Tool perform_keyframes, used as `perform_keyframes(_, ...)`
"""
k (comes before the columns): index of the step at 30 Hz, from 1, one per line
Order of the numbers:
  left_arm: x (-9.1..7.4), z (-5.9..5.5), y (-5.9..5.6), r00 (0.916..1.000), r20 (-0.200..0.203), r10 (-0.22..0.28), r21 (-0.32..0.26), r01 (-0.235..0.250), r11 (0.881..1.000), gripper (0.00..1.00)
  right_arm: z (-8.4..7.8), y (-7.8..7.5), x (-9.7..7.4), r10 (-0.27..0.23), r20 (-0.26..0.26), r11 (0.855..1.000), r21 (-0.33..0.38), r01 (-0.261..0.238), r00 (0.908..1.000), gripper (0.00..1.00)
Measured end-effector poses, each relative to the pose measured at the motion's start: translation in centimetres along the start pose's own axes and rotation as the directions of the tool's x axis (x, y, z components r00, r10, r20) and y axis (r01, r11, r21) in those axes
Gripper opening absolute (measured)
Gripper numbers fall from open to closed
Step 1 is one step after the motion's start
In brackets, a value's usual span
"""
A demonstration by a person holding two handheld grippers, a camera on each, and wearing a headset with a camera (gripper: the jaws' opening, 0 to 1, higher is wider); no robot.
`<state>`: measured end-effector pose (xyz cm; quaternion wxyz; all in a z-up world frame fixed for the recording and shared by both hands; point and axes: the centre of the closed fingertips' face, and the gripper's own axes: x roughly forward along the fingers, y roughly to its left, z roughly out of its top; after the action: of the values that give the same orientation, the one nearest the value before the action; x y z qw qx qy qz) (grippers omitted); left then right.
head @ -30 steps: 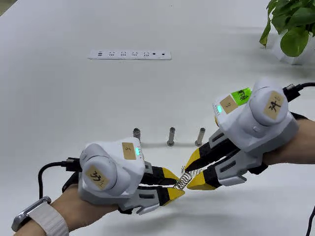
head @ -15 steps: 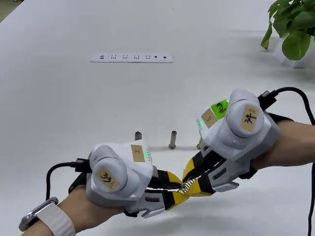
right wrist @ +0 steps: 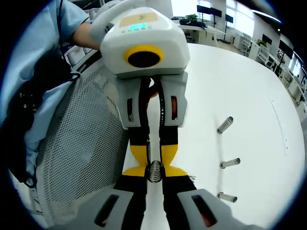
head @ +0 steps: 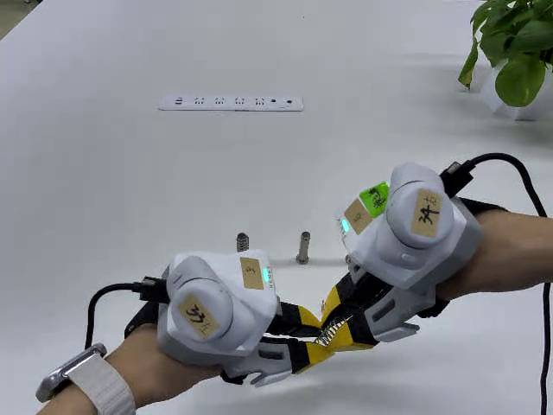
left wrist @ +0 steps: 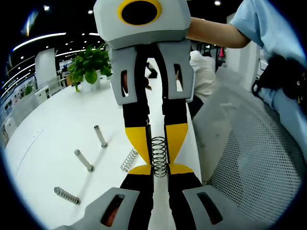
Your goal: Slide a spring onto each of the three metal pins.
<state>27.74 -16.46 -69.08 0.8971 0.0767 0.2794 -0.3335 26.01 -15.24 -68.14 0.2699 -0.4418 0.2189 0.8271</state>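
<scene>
- Mostly unreadable: handwritten tan stickers (head: pixel 251 272) on both housings.
- left tongs (left wrist: pixel 161 168) and right tongs (right wrist: pixel 154 170) meet tip to tip, both clamped on one spring (left wrist: pixel 159 152), held near three pins (left wrist: pixel 84 160) on the tabletop (left wrist: pixel 53 127).

Power strip (head: pixel 231 103) near far edge of bench (head: pixel 104 190), plant (head: pixel 510 43) at far right corner. Pins in a row mid-bench: left pin (head: pixel 243 241) inside fitted spring (left wrist: pixel 67 196), middle pin (head: pixel 303 246), right pin (left wrist: pixel 100 136). In front of the row, left tongs (head: pixel 318 339) and right tongs (head: pixel 335 324) meet tip to tip, spring (left wrist: pixel 159 155) between. Loose spring (left wrist: pixel 128 159) on bench beside tips.
</scene>
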Motion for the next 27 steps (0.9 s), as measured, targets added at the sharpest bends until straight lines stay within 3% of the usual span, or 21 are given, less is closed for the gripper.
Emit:
perform_keyframes(8,0.06,-0.10,-0.09,1.0000,0.002,0.000,-0.018,0.000,1.000,0.10,-0.02,0.13,0.09,0.005,-0.009,1.000,-0.014,-0.005,0.9999,0.12)
perform_keyframes(24,-0.61,0.15,0.05,0.9949,0.077,0.065,-0.153,-0.053,0.987,0.11,0.46,0.04,-0.15,0.004,-0.001,1.000,-0.005,-0.004,1.0000,0.12)
perform_keyframes(27,-0.78,0.14,0.09,0.9938,0.081,0.076,-0.169,-0.062,0.984,0.15,0.58,0.07,-0.15,0.005,-0.001,1.000,-0.010,-0.005,1.0000,0.12)
